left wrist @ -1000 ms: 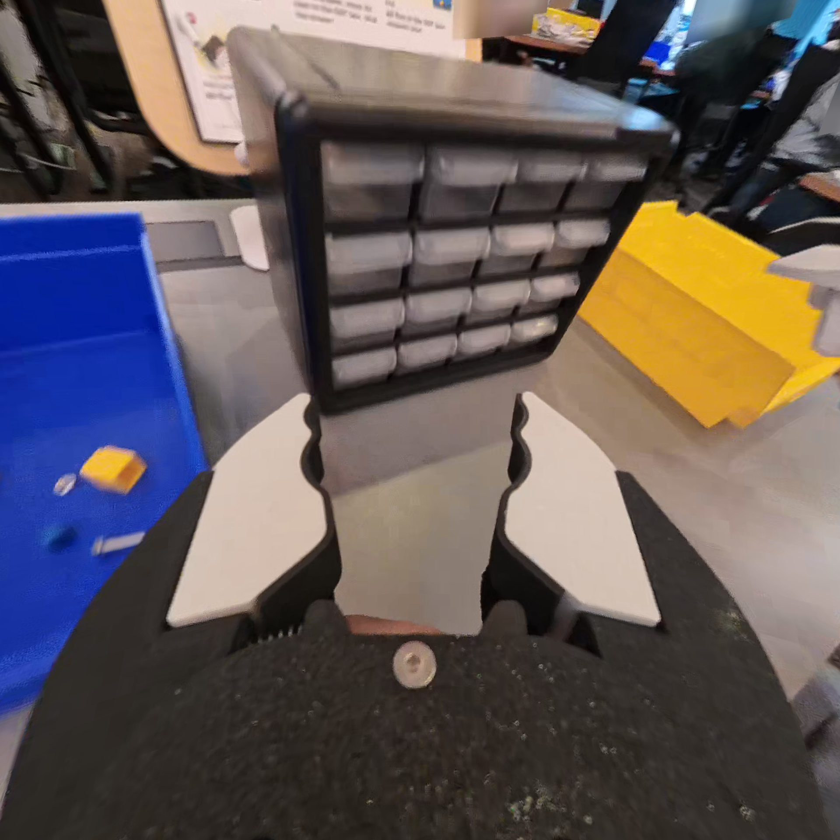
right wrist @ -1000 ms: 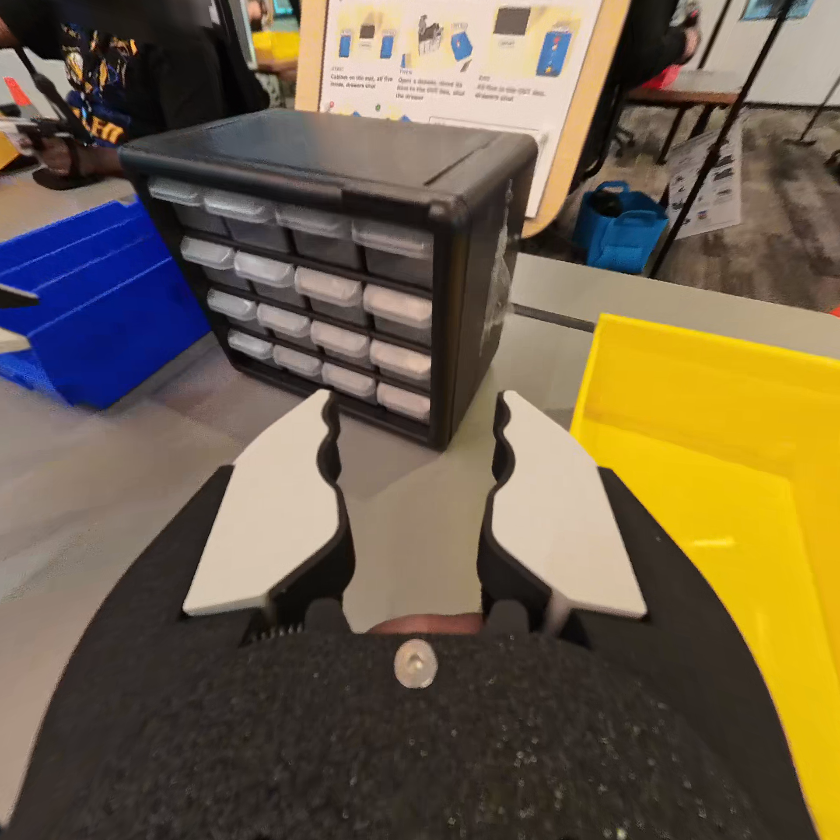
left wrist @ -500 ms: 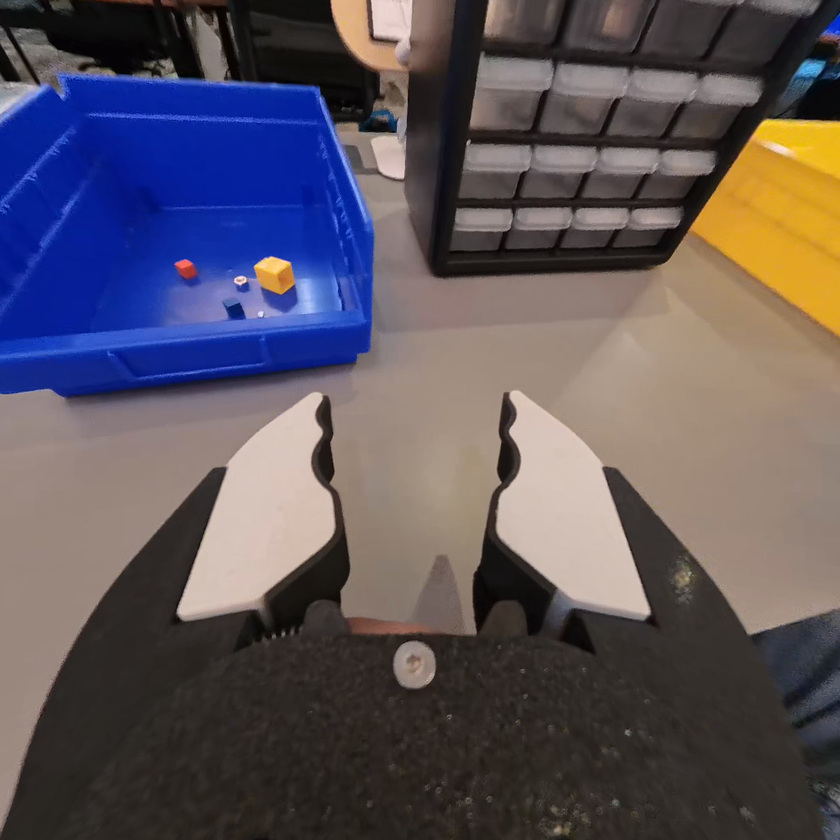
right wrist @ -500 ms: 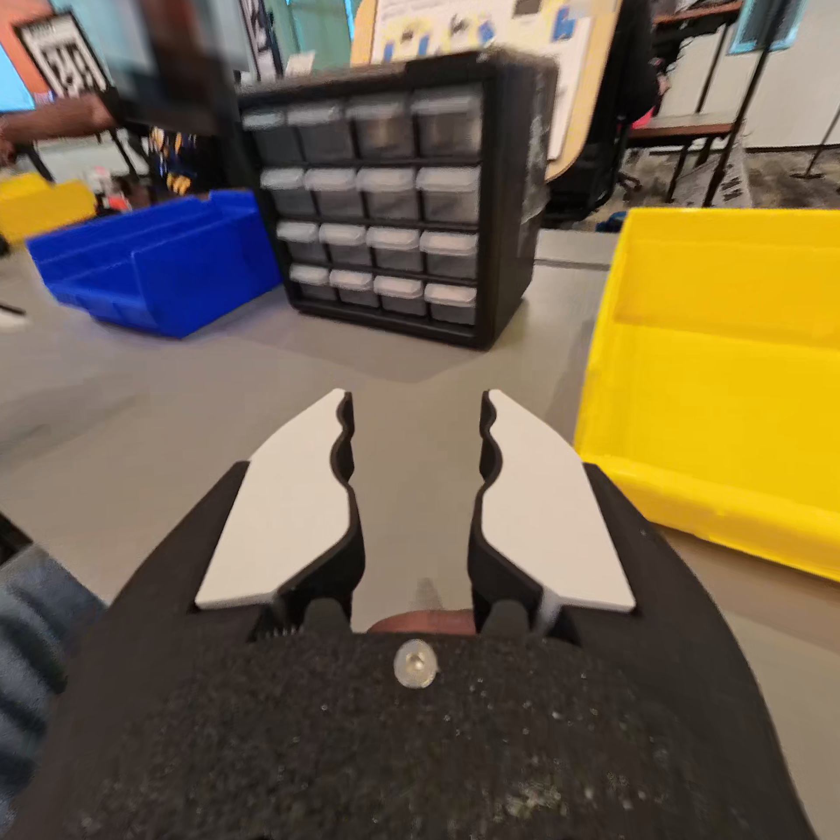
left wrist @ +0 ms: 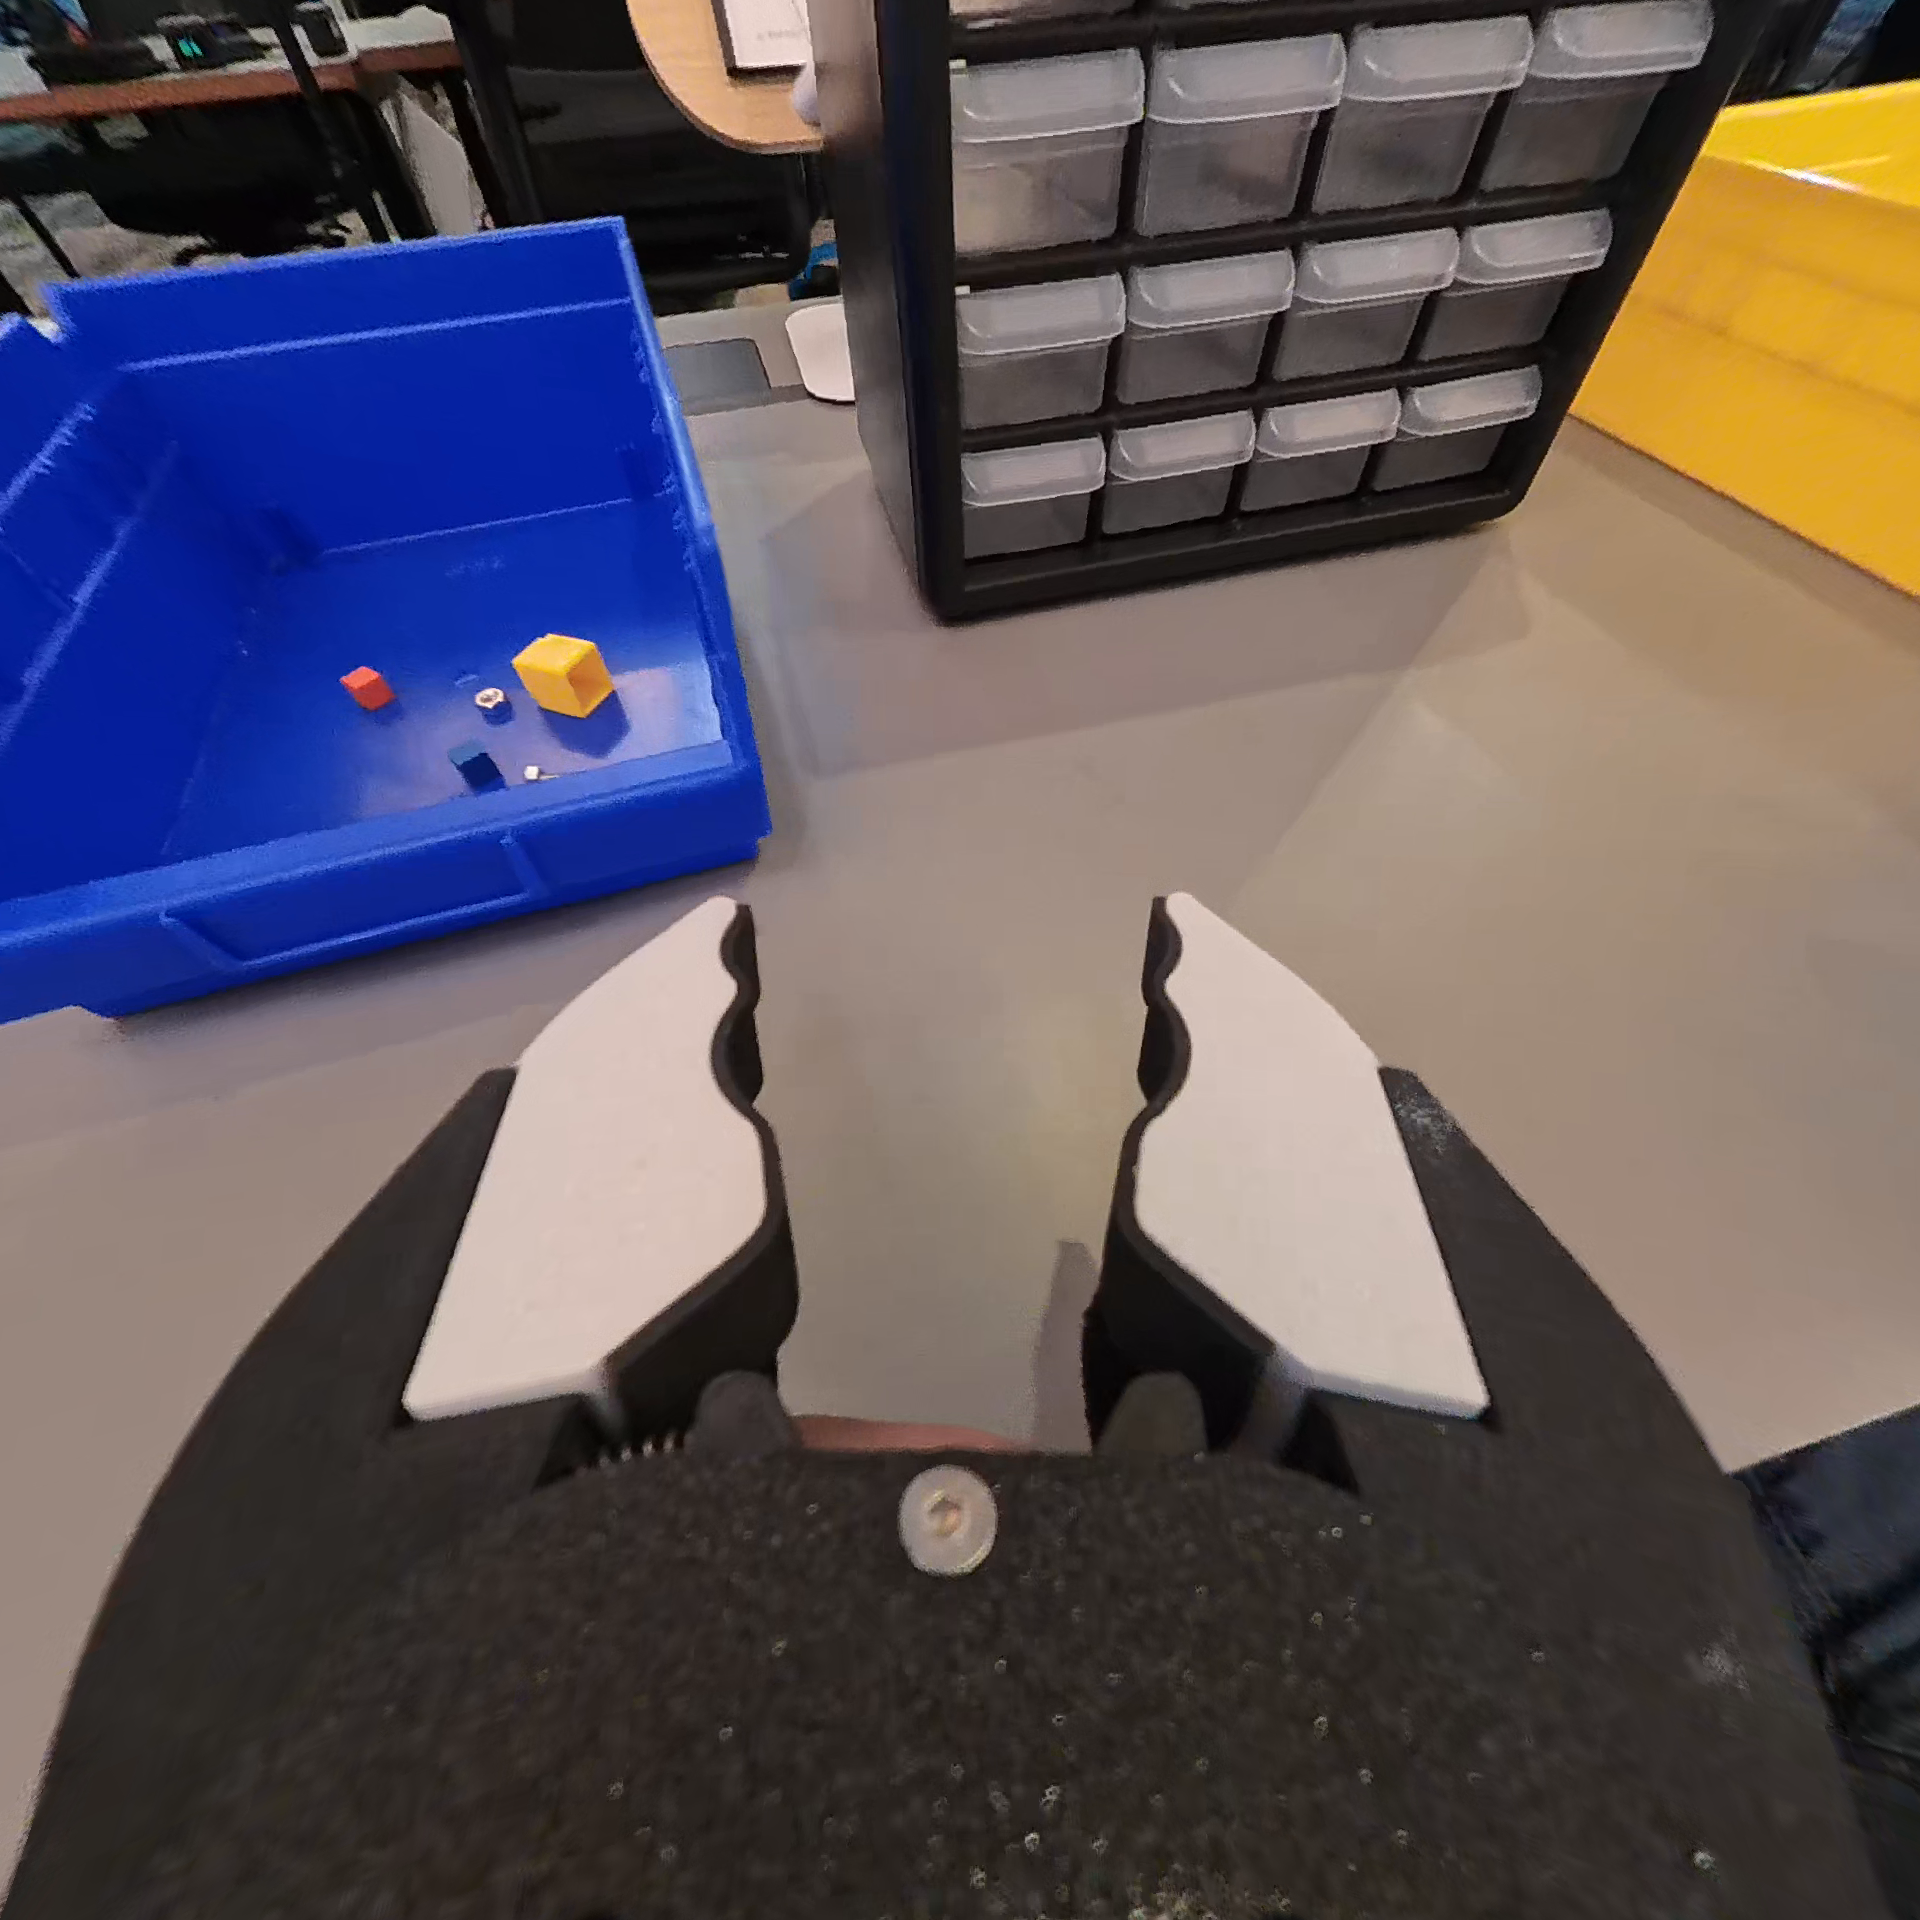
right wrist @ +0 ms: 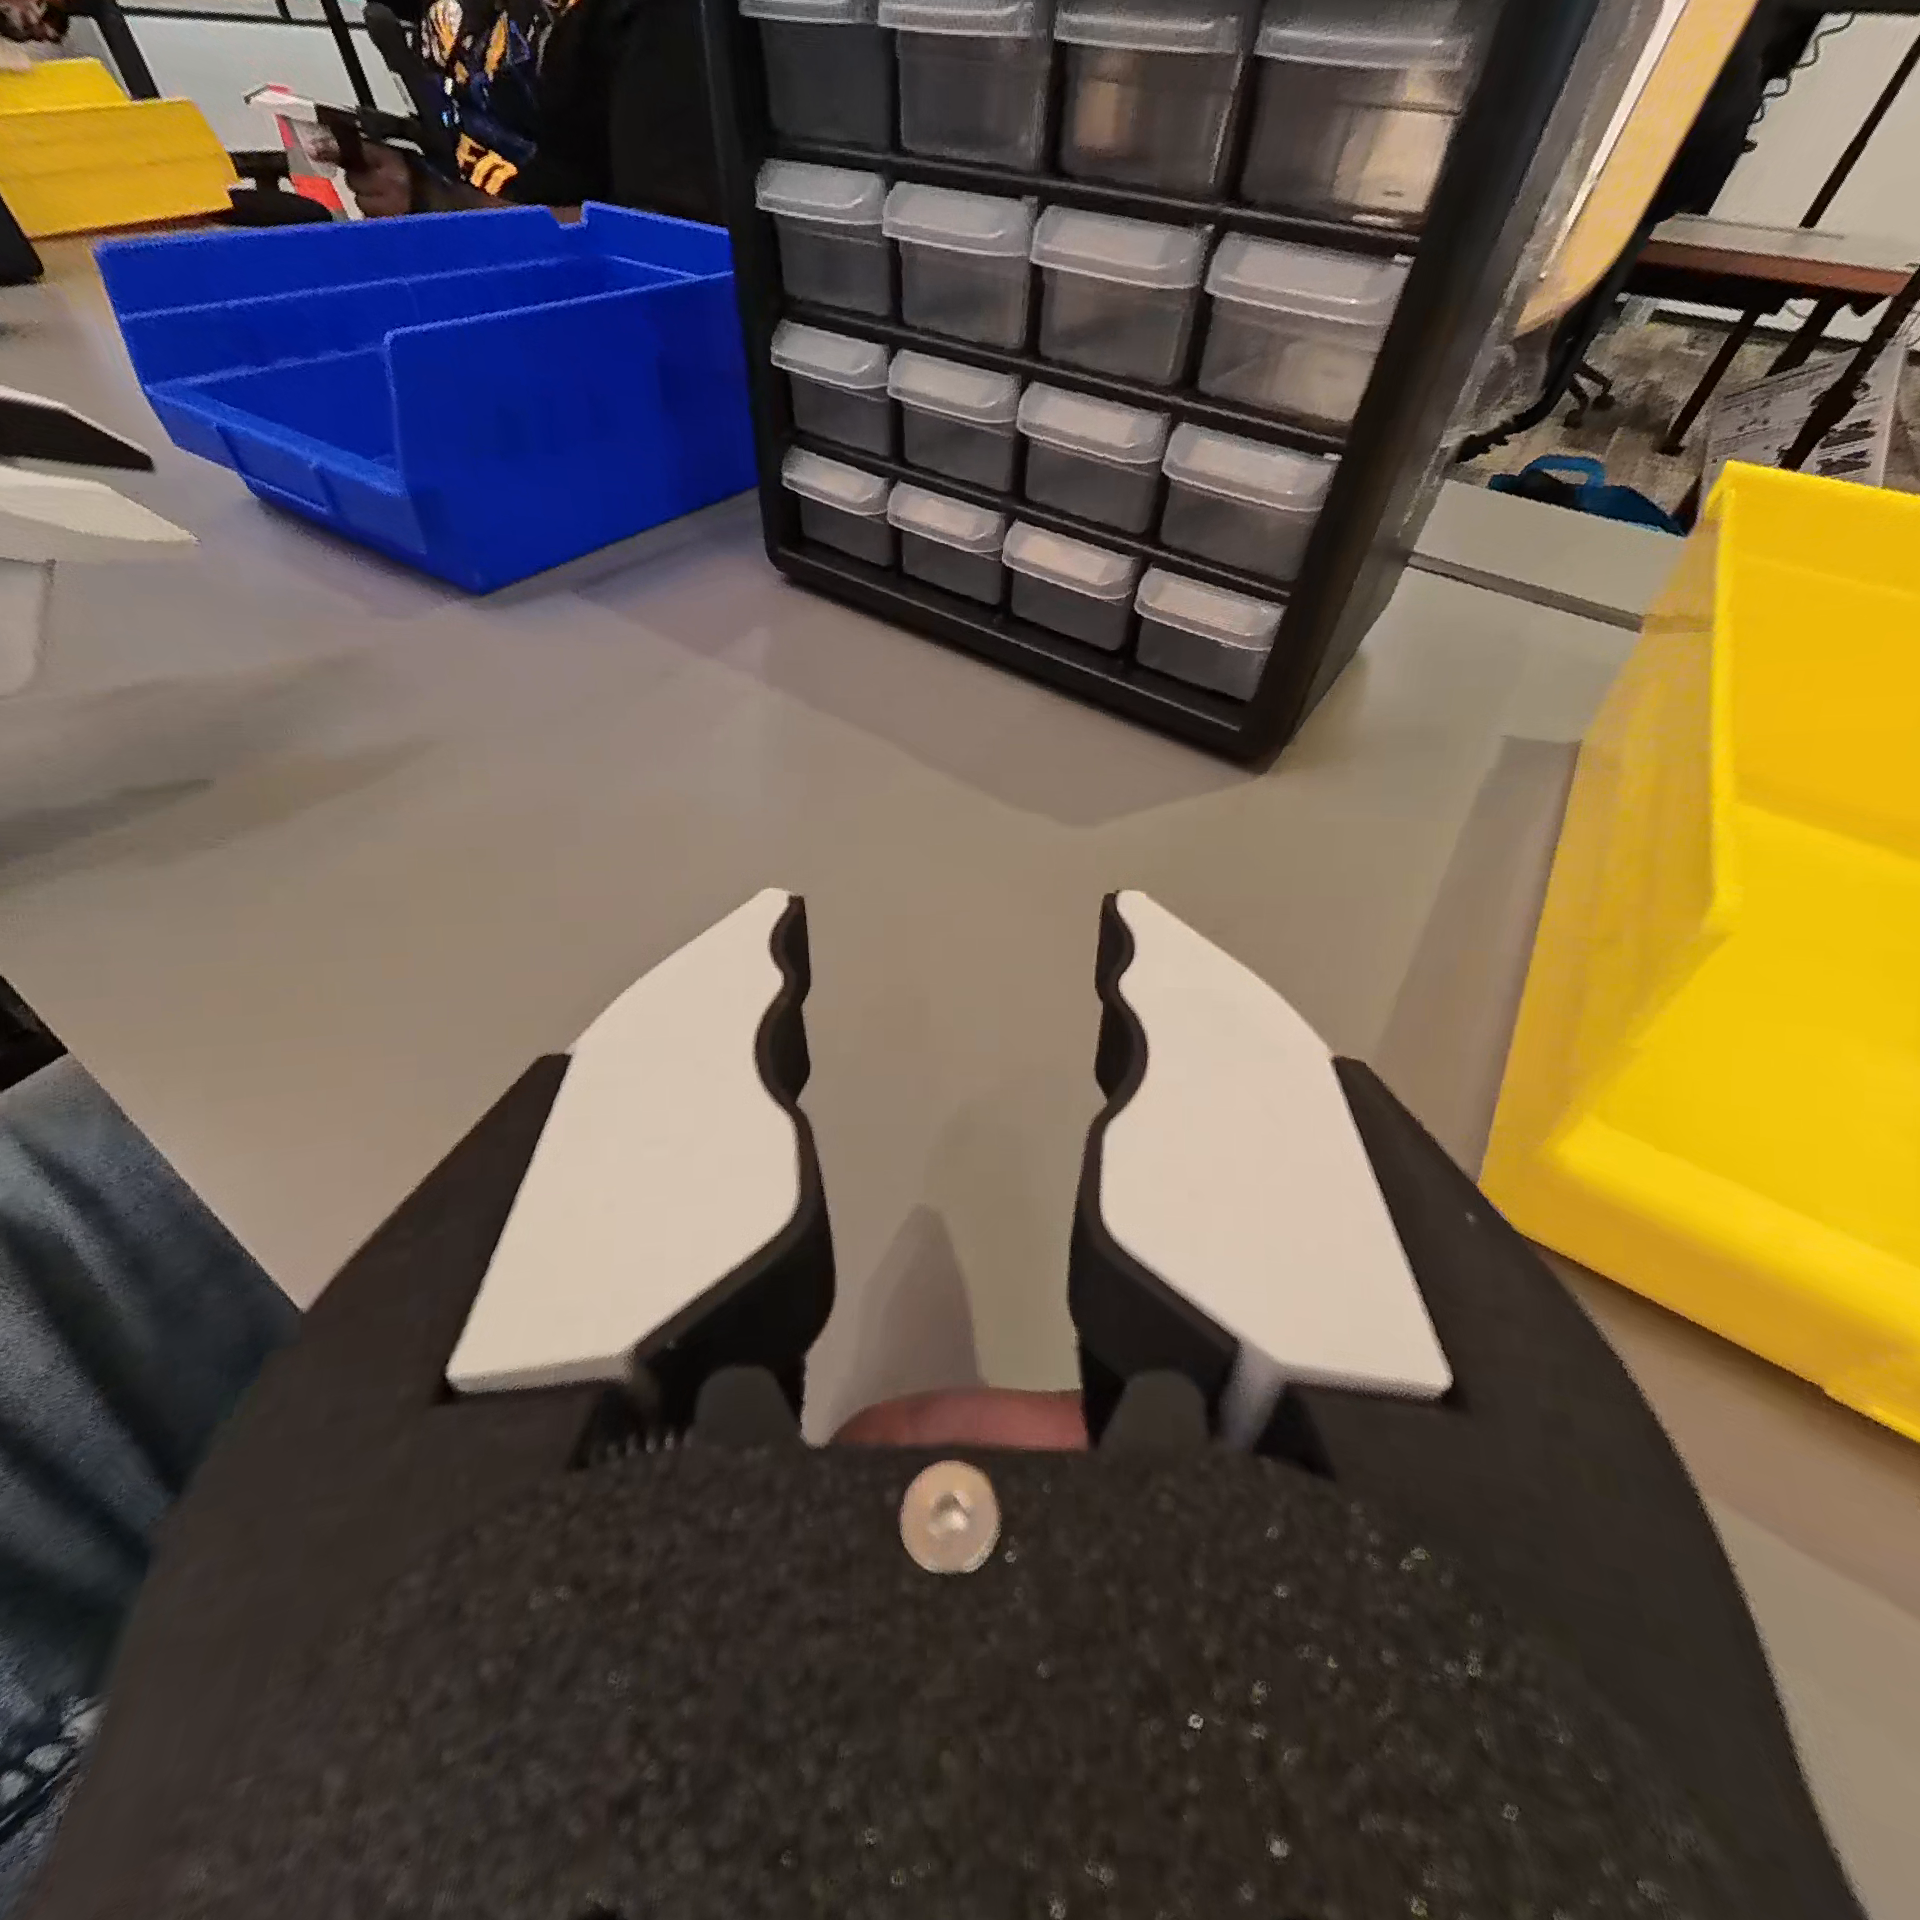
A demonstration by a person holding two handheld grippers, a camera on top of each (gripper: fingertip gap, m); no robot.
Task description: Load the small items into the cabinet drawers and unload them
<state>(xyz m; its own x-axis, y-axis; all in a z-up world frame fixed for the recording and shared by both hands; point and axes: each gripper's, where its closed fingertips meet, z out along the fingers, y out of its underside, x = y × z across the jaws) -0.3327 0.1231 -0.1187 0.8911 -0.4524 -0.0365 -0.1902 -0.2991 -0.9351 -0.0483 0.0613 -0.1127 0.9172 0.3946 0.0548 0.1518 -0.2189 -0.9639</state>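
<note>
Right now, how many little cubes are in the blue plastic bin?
3, in the blue plastic bin: big yellow cube rightmost, small red cube left, dark blue cube nearest. None seem hidden.

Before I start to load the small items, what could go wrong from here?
1. The screw and nut in the blue bin are tiny and may slip from the open left gripper.
2. Every drawer of the cabinet looks closed and tightly packed; the right gripper may catch a neighbouring drawer.
</note>
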